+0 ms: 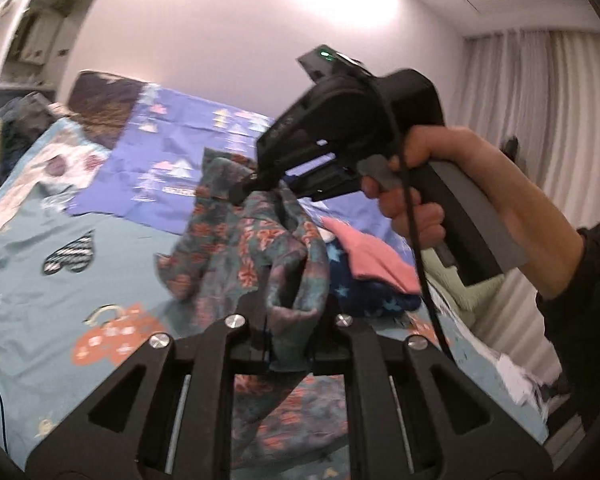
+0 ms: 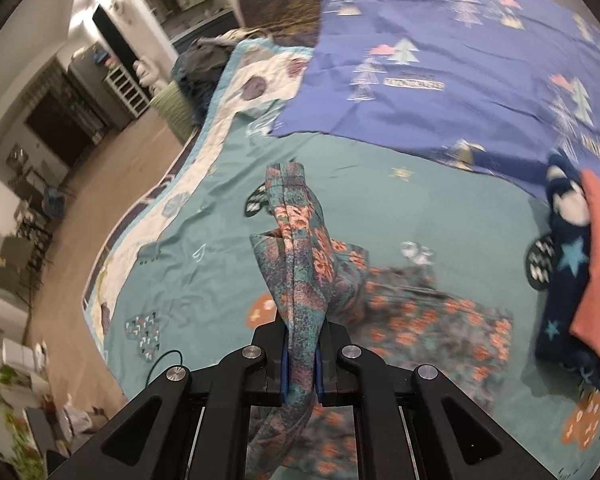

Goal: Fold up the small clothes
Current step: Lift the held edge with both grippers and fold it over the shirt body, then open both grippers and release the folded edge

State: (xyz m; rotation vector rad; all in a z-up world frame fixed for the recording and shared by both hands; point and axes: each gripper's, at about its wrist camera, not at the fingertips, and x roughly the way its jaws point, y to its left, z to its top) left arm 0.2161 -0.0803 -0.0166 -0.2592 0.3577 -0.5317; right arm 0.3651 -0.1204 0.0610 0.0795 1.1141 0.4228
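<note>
A small teal garment with an orange flower print (image 1: 244, 248) hangs bunched above the bed, held at two places. My left gripper (image 1: 288, 344) is shut on one edge of it at the bottom of the left wrist view. Across from it, a hand holds my right gripper (image 1: 246, 188), shut on the far part of the same cloth. In the right wrist view the flowered garment (image 2: 304, 264) runs up from the right gripper (image 2: 300, 364), pinched between its blue pads; its lower part trails onto the bed (image 2: 204, 264).
The bed wears a teal patterned sheet (image 1: 60, 304) with a purple tree-print cloth (image 2: 440, 72) spread further back. A pink garment (image 1: 372, 260) lies on a navy star-print one (image 2: 568, 280) beside the flowered piece. Floor and furniture lie beyond the bed's left edge.
</note>
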